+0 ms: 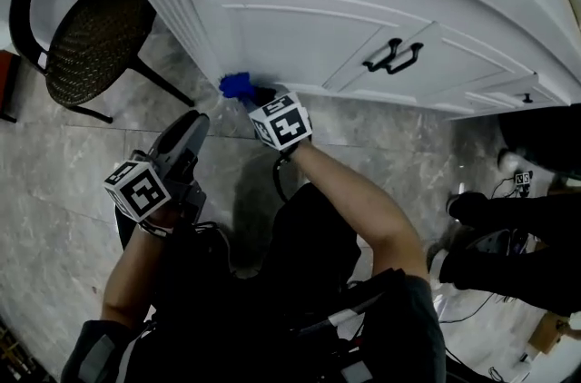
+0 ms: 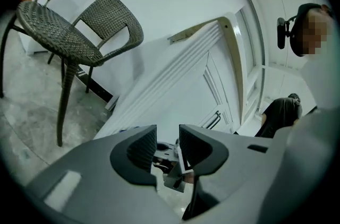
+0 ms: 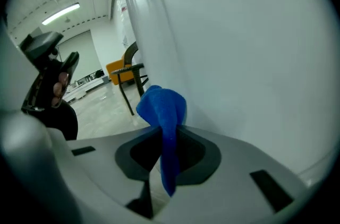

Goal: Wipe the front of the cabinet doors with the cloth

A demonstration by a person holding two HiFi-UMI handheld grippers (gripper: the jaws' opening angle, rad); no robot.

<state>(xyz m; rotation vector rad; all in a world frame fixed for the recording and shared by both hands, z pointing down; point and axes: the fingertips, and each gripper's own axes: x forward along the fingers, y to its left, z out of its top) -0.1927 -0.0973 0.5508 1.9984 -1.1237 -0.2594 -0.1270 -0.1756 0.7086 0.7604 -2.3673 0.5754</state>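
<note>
A white cabinet door [image 1: 300,32] with a raised panel fills the upper head view; a neighbouring door carries black handles [image 1: 393,56]. My right gripper [image 1: 257,96] is shut on a blue cloth [image 1: 236,84] and holds it against the door's bottom left corner. In the right gripper view the blue cloth [image 3: 163,111] bunches above the jaws and a strip of it hangs down between them, right beside the white door [image 3: 249,48]. My left gripper [image 1: 186,136] hangs back over the floor, open and empty; its view shows its dark pads [image 2: 142,149] apart, pointing at the cabinet [image 2: 175,90].
A dark wicker chair [image 1: 86,41] stands left of the cabinet on the grey marbled floor [image 1: 64,181]. The same chair [image 2: 79,32] fills the upper left of the left gripper view. Another person's dark legs and shoes [image 1: 508,227] are at the right, near cables.
</note>
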